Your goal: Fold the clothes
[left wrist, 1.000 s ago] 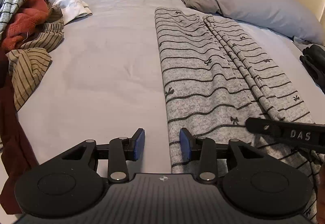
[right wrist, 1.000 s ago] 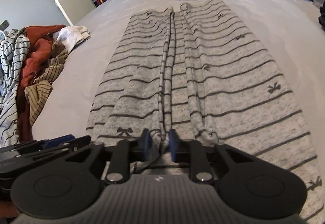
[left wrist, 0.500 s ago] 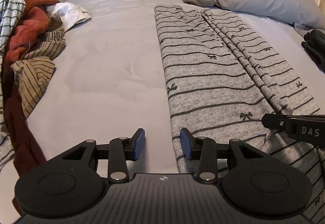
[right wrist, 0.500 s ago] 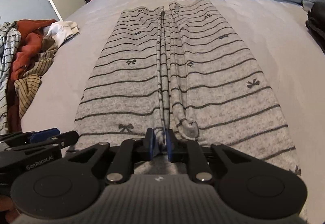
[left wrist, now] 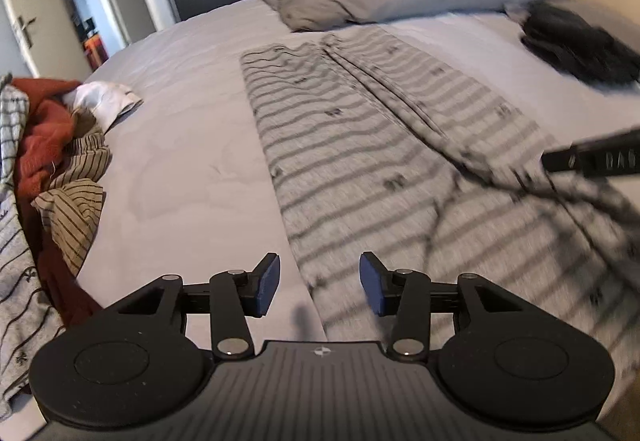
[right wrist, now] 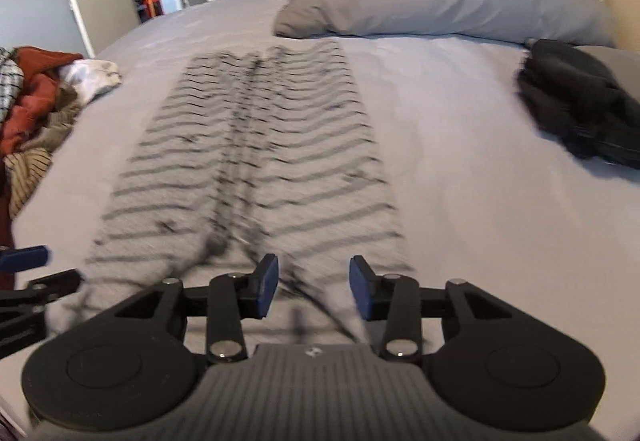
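The grey striped top (right wrist: pixel 256 161) lies flat down the middle of the bed (right wrist: pixel 460 169), both long sides already folded in to meet along the centre — a neat narrow strip. The right gripper (right wrist: pixel 313 287) has just been opening; its jaws stand apart with the near hem loose between them. The left gripper (left wrist: pixel 319 283), also just widened, grips nothing at the strip's left edge. Folding it crosswise looks to be what remains, and the pile of clothes (left wrist: pixel 60 161) at the left edge waits.

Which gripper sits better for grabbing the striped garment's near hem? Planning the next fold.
Probably right gripper: open, centred over the striped garment. Left gripper, also open, straddles its side edge.
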{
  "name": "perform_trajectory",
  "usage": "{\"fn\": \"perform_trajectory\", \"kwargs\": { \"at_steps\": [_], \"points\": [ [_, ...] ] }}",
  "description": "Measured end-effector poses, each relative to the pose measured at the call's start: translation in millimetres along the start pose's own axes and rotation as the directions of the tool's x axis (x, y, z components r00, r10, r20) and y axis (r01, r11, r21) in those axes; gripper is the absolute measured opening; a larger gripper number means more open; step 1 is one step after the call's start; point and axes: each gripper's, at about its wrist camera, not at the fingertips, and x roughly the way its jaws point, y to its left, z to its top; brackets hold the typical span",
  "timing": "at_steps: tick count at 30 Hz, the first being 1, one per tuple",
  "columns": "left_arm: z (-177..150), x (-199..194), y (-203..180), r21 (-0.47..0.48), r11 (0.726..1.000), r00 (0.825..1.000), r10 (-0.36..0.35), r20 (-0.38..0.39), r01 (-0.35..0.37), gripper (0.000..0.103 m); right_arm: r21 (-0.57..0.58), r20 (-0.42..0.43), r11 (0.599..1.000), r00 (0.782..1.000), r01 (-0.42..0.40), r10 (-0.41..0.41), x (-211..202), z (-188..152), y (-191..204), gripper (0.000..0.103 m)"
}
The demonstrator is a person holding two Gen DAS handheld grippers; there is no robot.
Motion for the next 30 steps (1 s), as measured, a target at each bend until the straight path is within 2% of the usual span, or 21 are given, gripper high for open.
{"fn": "perform_trajectory", "kwargs": {
  "at_steps": [4, 7, 10, 15, 20, 22, 23, 25, 26, 27, 30],
  "points": [
    [-13.4, -10.9, -9.7, 0.023, 0.999, 0.999, -0.034, -0.022, 0.035, 0.044, -0.007, -0.006, 0.998, 0.998, 0.058, -0.058, -16.7, -17.7, -18.7, 0.044],
    [-22.7, -20.2, -19.0, 0.065, 0.998, 0.999, -0.022, -0.029, 0.024, 0.05, -0.015, -0.014, 0.997, 0.997, 0.075, -0.075, -27.2, -29.0, -25.8, 0.059],
    [-31.9, -26.3, -20.5, 0.07, 0.998, 0.999, -0.005, -0.051, 0.009, 0.051, -0.01, -0.035, 0.998, 0.997, 0.07, -0.07, -33.9, -39.3, -30.8, 0.059],
    [-42.8, -28.8, -7.7, -0.034, 0.999, 0.993, -0.028, -0.118, 0.024, 0.051, 0.025, -0.094, 0.998, 0.994, 0.062, -0.059, -42.1, -60.4, -40.7, 0.059],
    [-56.5, -26.1, 5.5, -0.158, 0.986, 0.98, -0.089, -0.18, 0.061, 0.05, 0.127, -0.178, 0.991, 0.984, 0.04, -0.016, -42.2, -82.8, -54.0, 0.059],
    [-60.7, -23.5, 13.0, -0.224, 0.97, 0.972, -0.14, -0.191, 0.096, 0.037, 0.174, -0.188, 0.985, 0.982, 0.022, 0.011, -40.9, -87.8, -58.6, 0.055],
    [-62.1, -22.4, 16.1, -0.253, 0.96, 0.967, -0.169, -0.193, 0.117, 0.027, 0.175, -0.184, 0.984, 0.983, 0.017, 0.016, -41.7, -88.9, -58.2, 0.046],
    [-63.8, -20.6, 20.5, -0.297, 0.943, 0.958, -0.215, -0.192, 0.152, 0.018, 0.162, -0.181, 0.987, 0.983, -0.009, 0.039, -43.4, -90.7, -53.3, 0.03],
    [-63.9, -20.5, 21.1, -0.305, 0.939, 0.956, -0.225, -0.19, 0.16, 0.012, 0.139, -0.184, 0.99, 0.982, -0.017, 0.043, -44.0, -91.6, -48.9, 0.018],
    [-64.0, -20.5, 21.7, -0.313, 0.935, 0.954, -0.235, -0.187, 0.169, 0.007, 0.11, -0.187, 0.994, 0.982, -0.021, 0.041, -44.4, -92.5, -44.0, 0.015],
    [-63.7, -25.1, 21.6, -0.311, 0.936, 0.956, -0.228, -0.185, 0.163, 0.005, 0.016, -0.191, 1.0, 0.981, -0.001, 0.004, -46.2, -92.2, -32.6, 0.009]
  ]
}}
